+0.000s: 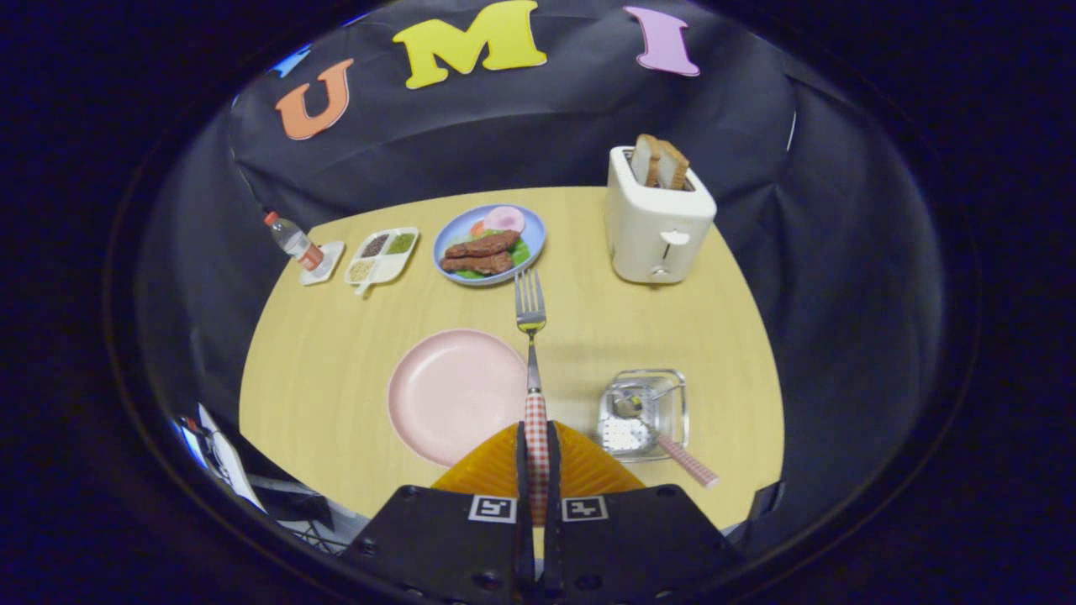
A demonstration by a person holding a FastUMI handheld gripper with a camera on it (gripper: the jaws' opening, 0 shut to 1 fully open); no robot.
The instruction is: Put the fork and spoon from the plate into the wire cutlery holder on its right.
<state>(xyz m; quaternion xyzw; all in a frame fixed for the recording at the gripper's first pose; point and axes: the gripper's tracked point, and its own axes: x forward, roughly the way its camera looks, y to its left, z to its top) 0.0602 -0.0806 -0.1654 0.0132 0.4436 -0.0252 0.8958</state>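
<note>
My gripper [536, 444] is shut on the fork [530, 336], both orange fingers [492, 466] pressing its red-checked handle. The fork points straight ahead with its tines up, held well above the table. Below and left of the fingers lies the pink plate [450, 395], bare. Right of the fingers stands the wire cutlery holder [646, 412]. The spoon [664, 437] rests inside it, bowl down in the holder, its checked handle sticking out over the near right rim.
Beyond the fork sits a blue plate of food [489, 244]. A white toaster [657, 220] with bread slices stands at the back right. A divided condiment tray [383, 252] and a small bottle [292, 240] lie at the back left of the wooden table [336, 353].
</note>
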